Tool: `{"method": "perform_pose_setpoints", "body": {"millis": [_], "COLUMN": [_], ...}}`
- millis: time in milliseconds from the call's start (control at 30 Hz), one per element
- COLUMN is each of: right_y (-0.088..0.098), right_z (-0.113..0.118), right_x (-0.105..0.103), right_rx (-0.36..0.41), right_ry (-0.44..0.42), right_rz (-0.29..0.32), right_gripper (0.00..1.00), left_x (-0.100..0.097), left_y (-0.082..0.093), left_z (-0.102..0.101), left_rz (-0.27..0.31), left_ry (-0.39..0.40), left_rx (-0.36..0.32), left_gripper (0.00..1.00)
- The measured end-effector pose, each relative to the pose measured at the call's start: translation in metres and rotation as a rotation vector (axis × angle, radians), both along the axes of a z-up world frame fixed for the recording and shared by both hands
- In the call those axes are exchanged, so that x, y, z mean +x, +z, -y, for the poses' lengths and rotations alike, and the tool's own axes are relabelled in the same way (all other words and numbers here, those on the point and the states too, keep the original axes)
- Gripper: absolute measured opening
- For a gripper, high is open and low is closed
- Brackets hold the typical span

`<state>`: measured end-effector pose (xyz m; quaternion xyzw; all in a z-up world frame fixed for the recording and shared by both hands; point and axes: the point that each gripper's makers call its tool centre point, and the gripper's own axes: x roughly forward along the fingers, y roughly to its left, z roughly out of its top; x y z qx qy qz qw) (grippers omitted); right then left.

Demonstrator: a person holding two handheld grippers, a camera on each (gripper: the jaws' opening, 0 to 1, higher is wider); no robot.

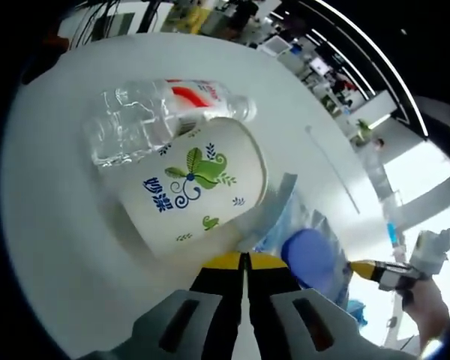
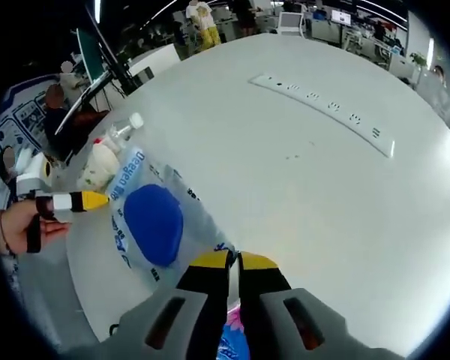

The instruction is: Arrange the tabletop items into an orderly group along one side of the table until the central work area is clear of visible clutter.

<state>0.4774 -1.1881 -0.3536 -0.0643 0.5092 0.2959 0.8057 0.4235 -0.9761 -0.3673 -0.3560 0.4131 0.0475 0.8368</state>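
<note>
The white paper cup (image 1: 197, 190) lying on its side carries two blue Chinese characters that look like "妙洁", printed beside a green and blue leaf motif. On the clear plastic pouch (image 2: 161, 217) with the blue patch, blue lettering along the edge seems to read "Deqiao", with smaller print below too tiny to read.

I saw both views brightly lit from overhead ceiling strips, with the round white desk (image 2: 322, 195) nearly washed out. Soft shadows sat under the clear plastic water bottle (image 1: 146, 120) and white printed paper cup (image 1: 199, 184). Fisheye bending stretched the edges, and the office background was blurred.
</note>
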Motion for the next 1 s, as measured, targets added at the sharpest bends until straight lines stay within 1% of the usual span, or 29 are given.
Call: {"method": "perform_pose_setpoints", "body": {"millis": [300, 500, 567, 933, 1000], "right_y": [-0.0005, -0.0010, -0.0033, -0.0061, -0.0068], "right_z": [0.0014, 0.0017, 0.0028, 0.0044, 0.0056], "right_x": [-0.0042, -0.0065, -0.0080, -0.0086, -0.0082], "right_rx": [-0.032, -0.039, -0.044, -0.061, -0.071], "right_ry": [0.030, 0.038, 0.037, 0.057, 0.065], "right_rz": [-0.013, -0.024, -0.037, -0.042, -0.037], "right_gripper": [0.01, 0.01, 0.01, 0.03, 0.03], "left_x": [0.0035, 0.0027, 0.0023, 0.0013, 0.0015], "left_y": [0.0016, 0.0004, -0.0001, -0.0017, -0.0023], "left_z": [-0.0002, -0.0002, 0.0002, -0.0012, -0.0012], "left_rz": [0.002, -0.001, -0.003, -0.003, -0.004], "left_ry": [0.006, 0.008, 0.009, 0.007, 0.014], "left_rx": [-0.010, -0.010, -0.013, -0.007, -0.016], "left_gripper": [0.00, 0.00, 0.00, 0.00, 0.00]}}
